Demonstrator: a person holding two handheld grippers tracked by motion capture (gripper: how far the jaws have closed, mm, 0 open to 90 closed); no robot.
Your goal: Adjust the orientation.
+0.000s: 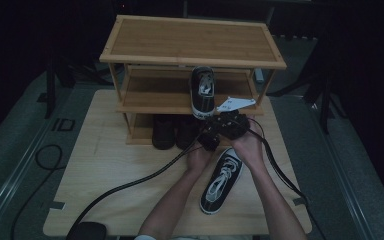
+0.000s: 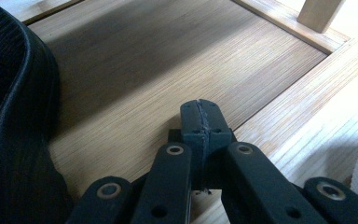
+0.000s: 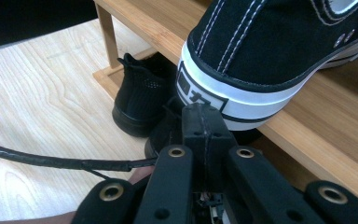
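A black sneaker with a white sole (image 1: 202,90) stands heel-out on the middle shelf of the bamboo shoe rack (image 1: 190,37). My right gripper (image 3: 203,116) is shut and empty, its tip just below and in front of that sneaker's heel (image 3: 261,56). In the high view the right gripper (image 1: 226,121) sits at the shelf's front edge. My left gripper (image 2: 200,112) is shut with nothing in it, low over the bottom shelf board (image 2: 135,79), close beside the right one (image 1: 209,139). The matching sneaker (image 1: 222,181) lies on the table between the forearms.
Two black shoes (image 1: 164,132) (image 3: 142,95) sit on the bottom shelf; one (image 2: 9,121) is close on the left in the left gripper view. The rack's post (image 2: 319,11) stands ahead. Cables (image 1: 130,185) trail across the wooden table (image 1: 100,165).
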